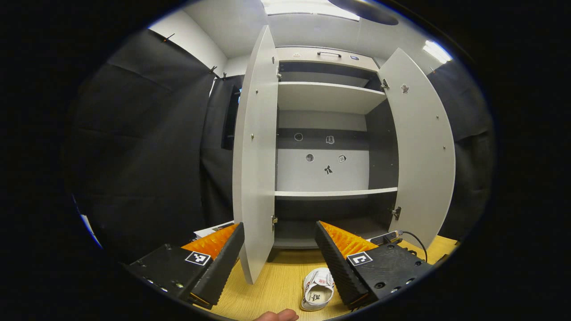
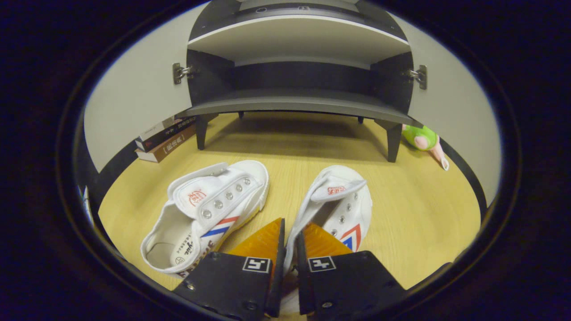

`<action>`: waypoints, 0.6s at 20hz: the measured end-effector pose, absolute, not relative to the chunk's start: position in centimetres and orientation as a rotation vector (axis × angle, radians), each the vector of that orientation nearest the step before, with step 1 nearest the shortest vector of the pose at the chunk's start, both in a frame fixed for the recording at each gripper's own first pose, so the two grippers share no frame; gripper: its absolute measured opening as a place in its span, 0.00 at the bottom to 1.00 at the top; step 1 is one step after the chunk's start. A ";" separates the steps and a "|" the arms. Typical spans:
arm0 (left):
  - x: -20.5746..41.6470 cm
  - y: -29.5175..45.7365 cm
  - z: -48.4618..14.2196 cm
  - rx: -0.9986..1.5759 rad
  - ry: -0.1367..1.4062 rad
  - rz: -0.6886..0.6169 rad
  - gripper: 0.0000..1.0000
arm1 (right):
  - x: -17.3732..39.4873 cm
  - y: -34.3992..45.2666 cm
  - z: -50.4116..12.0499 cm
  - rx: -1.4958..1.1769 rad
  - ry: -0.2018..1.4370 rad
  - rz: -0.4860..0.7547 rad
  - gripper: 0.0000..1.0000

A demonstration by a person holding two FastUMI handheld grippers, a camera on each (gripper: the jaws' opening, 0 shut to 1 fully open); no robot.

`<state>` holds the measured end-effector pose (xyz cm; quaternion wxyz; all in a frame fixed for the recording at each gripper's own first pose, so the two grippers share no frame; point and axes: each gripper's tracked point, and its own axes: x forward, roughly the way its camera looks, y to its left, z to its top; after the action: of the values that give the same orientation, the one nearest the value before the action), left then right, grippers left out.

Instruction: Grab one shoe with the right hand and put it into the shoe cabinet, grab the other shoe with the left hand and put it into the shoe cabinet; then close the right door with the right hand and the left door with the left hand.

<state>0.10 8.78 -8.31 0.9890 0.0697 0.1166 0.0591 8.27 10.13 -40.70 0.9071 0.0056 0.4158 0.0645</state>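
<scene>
— Progress? Both doors open, both shoes on the floor before the shoe cabinet (image 2: 299, 100).

— The right gripper (image 2: 290, 243) is clamped on the right shoe (image 2: 343, 205); the left gripper (image 1: 280, 249) is spread, the other shoe (image 2: 209, 209) waiting.

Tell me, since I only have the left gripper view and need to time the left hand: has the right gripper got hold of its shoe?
Observer: Yes. The right gripper is shut on the collar edge of one white shoe, which looks to be resting on the floor.
Operator: Where is the second one?
Observer: The other shoe lies beside it on the wooden floor, apart from it, with its toe toward the cabinet.
Operator: Anything else near the cabinet?
Observer: A green plush toy lies on the floor by a front leg of the cabinet.
</scene>
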 end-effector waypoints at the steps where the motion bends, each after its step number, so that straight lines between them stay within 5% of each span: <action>1: 0.1 8.8 -8.3 0.140 0.235 0.118 0.95 | 8.3 10.0 -40.8 0.021 0.849 0.132 0.15; 4: 0.2 8.7 -8.5 0.139 0.238 0.115 0.95 | 8.1 9.7 -40.5 0.017 0.840 0.152 0.04; 12: 0.2 7.8 -9.0 0.128 0.245 0.100 0.95 | 8.1 7.7 -37.5 -0.084 0.725 0.179 0.04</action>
<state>0.18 7.77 -8.96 0.9892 0.0639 0.1220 0.0499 8.13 7.71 -37.53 0.9303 -0.0410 0.3539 0.0874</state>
